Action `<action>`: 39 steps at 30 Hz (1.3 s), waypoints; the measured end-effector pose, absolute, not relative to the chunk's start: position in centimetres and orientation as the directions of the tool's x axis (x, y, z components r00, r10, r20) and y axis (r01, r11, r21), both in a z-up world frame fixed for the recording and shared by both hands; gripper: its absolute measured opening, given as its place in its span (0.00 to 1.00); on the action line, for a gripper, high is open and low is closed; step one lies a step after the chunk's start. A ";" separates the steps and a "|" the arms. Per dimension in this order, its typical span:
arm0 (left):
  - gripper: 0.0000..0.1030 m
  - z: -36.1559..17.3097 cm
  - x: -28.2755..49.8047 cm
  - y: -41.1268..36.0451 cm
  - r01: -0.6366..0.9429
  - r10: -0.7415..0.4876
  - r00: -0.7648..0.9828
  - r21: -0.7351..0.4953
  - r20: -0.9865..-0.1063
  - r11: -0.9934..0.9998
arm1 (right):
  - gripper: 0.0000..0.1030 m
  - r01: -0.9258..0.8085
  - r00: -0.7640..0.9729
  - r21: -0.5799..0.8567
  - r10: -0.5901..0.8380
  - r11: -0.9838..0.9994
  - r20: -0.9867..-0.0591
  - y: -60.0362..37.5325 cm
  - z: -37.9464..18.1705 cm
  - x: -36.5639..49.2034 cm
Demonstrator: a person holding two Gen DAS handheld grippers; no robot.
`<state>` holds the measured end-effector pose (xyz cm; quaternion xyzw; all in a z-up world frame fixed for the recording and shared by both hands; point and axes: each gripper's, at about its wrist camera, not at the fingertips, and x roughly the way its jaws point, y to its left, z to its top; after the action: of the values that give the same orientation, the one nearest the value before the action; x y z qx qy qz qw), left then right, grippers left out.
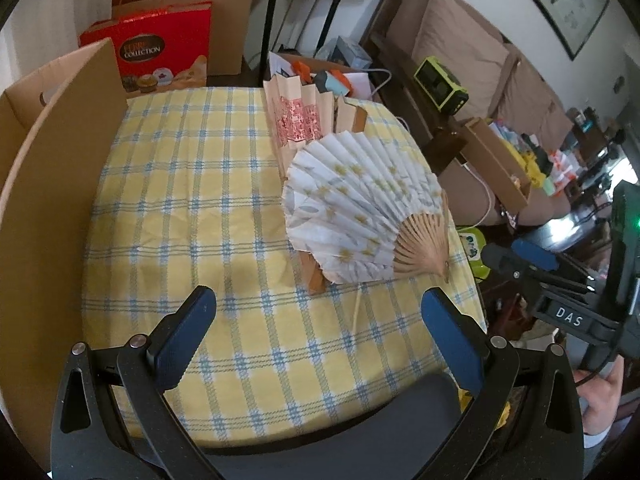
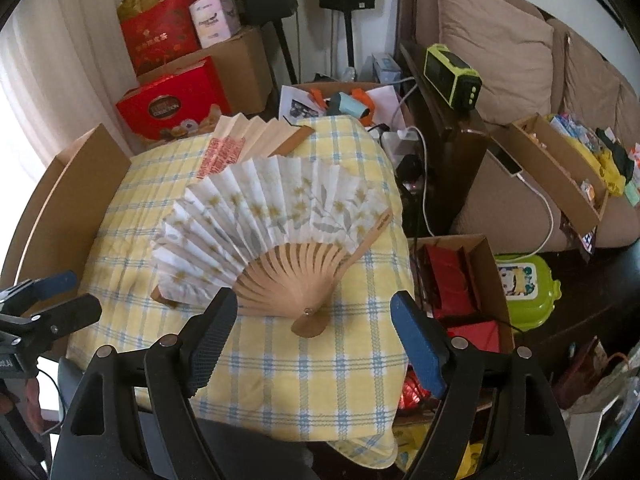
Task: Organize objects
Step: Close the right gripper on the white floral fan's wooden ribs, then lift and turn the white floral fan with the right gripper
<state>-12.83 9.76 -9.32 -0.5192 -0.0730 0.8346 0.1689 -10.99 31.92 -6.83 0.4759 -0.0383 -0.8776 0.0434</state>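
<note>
I count two spread folding fans on my yellow-and-blue checked tablecloth (image 1: 200, 208): a white floral paper fan with bamboo ribs (image 2: 256, 216) overlapping a beige one with red print (image 1: 298, 120). My left gripper (image 1: 316, 320) and right gripper (image 2: 312, 334) both gape wide, holding nothing.

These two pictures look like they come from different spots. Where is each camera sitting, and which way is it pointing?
Left wrist view: rides on the left gripper, looking forward over the checked tablecloth toward the white fan; its own open fingers show, and the right gripper at the right edge.
Right wrist view: rides on the right gripper, looking down at the white fan; its own open fingers show, and the left gripper at the left edge.
Shared: fan, tablecloth, cardboard box, red box.
</note>
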 end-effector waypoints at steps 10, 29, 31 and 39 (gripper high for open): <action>0.97 -11.8 -13.7 11.3 -0.193 0.462 -0.357 -0.419 -0.812 -0.887 | 0.68 -0.026 -0.503 0.285 -0.234 -0.958 -0.832 34.6 -10.4 -12.6; 0.95 -13.2 -12.8 13.2 -0.199 0.576 -0.279 -0.540 -0.769 -0.818 | 0.18 -0.128 -0.463 0.548 -0.439 -0.827 -0.770 36.6 -14.7 -15.0; 0.95 -13.4 -12.6 13.6 -0.200 0.587 -0.261 -0.552 -0.766 -0.810 | 0.13 -0.125 -0.464 0.578 -0.467 -0.807 -0.753 36.7 -14.9 -15.0; 0.95 -14.6 -12.3 13.8 -0.162 0.650 -0.208 -0.630 -0.731 -0.760 | 0.08 -0.140 -0.486 0.690 -0.558 -0.710 -0.673 36.8 -14.4 -14.0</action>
<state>-12.32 13.76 -14.57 -0.5676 -0.2151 0.7468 0.2718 -14.00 36.85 -14.42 0.4890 -0.3569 -0.7848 0.1330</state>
